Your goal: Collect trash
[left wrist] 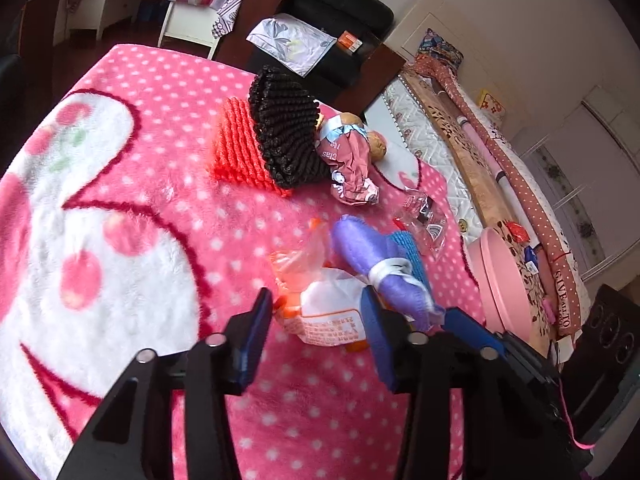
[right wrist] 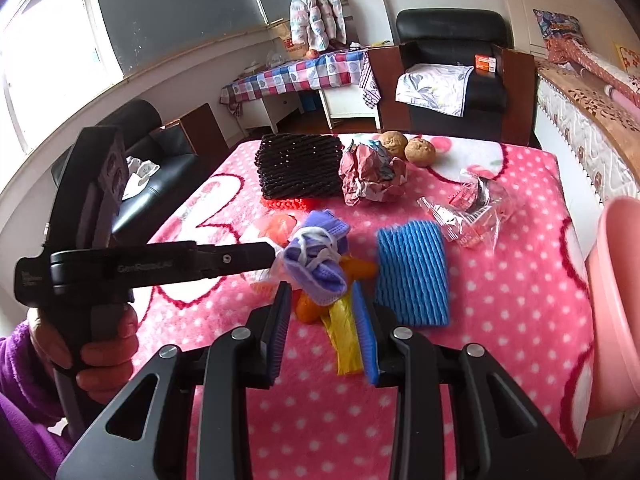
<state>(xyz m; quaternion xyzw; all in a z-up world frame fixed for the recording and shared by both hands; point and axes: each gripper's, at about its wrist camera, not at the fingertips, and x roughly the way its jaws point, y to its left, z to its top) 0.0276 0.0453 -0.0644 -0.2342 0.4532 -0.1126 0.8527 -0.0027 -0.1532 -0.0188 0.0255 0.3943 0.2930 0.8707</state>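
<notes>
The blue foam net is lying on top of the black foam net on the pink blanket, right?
Not quite. The blue foam net lies flat on the pink blanket by itself, apart from the black foam net. The black one sits farther back, on top of a red net. The right wrist view shows this.

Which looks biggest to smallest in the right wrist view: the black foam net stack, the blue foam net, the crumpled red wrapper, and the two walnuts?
1. black foam net stack
2. blue foam net, though it's nearer the camera, so unsure against the stack
3. crumpled red wrapper
4. two walnuts, alike in size
</notes>
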